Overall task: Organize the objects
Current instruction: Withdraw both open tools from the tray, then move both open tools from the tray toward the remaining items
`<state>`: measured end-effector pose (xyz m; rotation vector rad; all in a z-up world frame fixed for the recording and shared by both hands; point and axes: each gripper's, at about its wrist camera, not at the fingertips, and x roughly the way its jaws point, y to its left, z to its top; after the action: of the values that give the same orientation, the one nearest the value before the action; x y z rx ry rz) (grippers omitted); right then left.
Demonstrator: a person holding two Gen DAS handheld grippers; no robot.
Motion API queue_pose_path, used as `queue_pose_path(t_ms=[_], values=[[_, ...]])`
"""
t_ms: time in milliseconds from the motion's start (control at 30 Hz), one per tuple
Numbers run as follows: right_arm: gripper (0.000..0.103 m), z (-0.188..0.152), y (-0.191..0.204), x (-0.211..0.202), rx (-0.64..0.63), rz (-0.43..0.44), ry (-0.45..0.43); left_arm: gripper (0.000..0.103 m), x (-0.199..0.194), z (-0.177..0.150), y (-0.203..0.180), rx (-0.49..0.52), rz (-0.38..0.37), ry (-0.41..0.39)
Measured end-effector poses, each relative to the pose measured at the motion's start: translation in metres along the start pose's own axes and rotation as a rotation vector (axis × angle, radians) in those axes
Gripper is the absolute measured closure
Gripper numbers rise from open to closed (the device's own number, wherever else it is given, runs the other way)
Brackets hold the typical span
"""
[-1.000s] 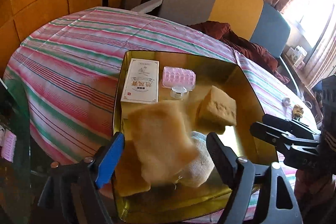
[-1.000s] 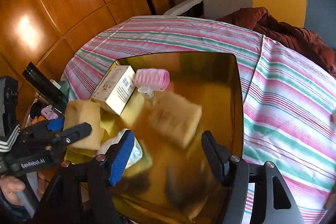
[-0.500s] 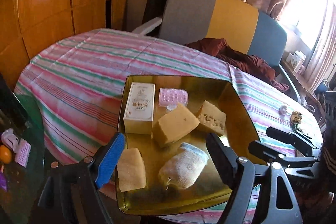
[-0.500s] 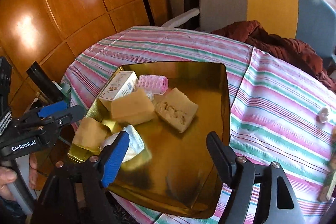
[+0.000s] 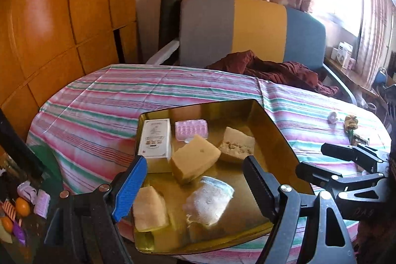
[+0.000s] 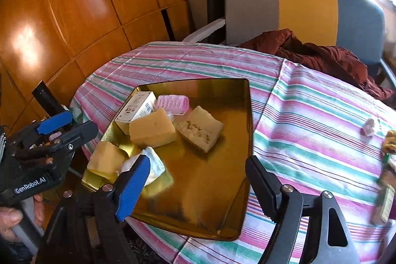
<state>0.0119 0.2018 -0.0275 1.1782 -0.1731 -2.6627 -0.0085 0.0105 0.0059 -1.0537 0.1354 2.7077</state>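
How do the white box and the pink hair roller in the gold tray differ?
The white box is flat-sided with printed text; the pink hair roller is a bumpy cylinder. The box is longer than the roller. The box lies nearer the tray's left wall. Both lie at the far end of the gold tray.

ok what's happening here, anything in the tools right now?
Nothing held. A person holds two tools above a gold tray on a striped tablecloth. The left tool is open and empty; the right tool is opening, nothing between its pads. In the tray lie three sponge blocks, a white box, a pink roller and a white sock.
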Motion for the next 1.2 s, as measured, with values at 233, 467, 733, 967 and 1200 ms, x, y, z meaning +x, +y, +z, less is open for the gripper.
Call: queue_pose_path(t_ms=[233,467,733,967,1200], values=[[0.021,-0.009,-0.029,-0.018,0.057,-0.055,-0.027,0.022,0.000,0.000,-0.028,0.062,-0.055,0.000],[0.020,-0.017,-0.063,-0.035,0.133,-0.110,-0.047,0.022,0.003,0.000,-0.056,0.130,-0.106,0.002],[0.020,-0.032,-0.103,-0.057,0.193,-0.201,-0.054,0.023,0.007,0.002,-0.090,0.206,-0.164,0.008],[0.020,-0.050,-0.149,-0.084,0.258,-0.321,-0.043,0.028,0.016,0.005,-0.121,0.262,-0.234,0.031],[0.018,-0.073,-0.204,-0.126,0.357,-0.434,-0.034,0.028,0.023,0.005,-0.159,0.339,-0.297,0.048]])
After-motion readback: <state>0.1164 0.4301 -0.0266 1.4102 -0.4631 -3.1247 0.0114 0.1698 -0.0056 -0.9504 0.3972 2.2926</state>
